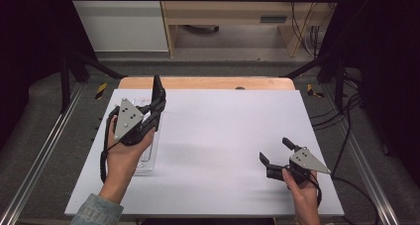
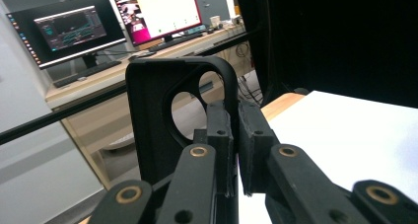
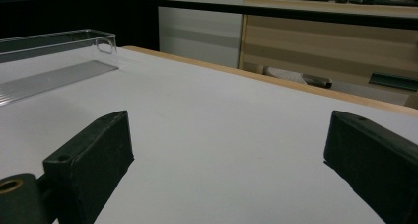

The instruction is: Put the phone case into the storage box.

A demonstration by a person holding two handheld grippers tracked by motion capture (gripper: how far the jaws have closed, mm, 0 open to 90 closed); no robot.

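A black phone case (image 1: 158, 88) with a camera cut-out stands upright above the left side of the white table top (image 1: 223, 136). My left gripper (image 1: 158, 105) is shut on its edge. In the left gripper view the two pads pinch the case's (image 2: 148, 110) right rim, with the left gripper (image 2: 235, 130) pointing away from the person. My right gripper (image 1: 275, 150) rests low over the table near the front right, jaws wide open with nothing between them. The right gripper view shows bare table between the open jaws of my right gripper (image 3: 226, 155).
A clear plastic tray (image 1: 147, 160) lies on the table under the left hand, also seen as the clear plastic tray (image 3: 59, 41) at the far left. A wooden table edge (image 1: 208, 82) runs along the back. Monitors (image 2: 157, 12) stand on a desk beyond.
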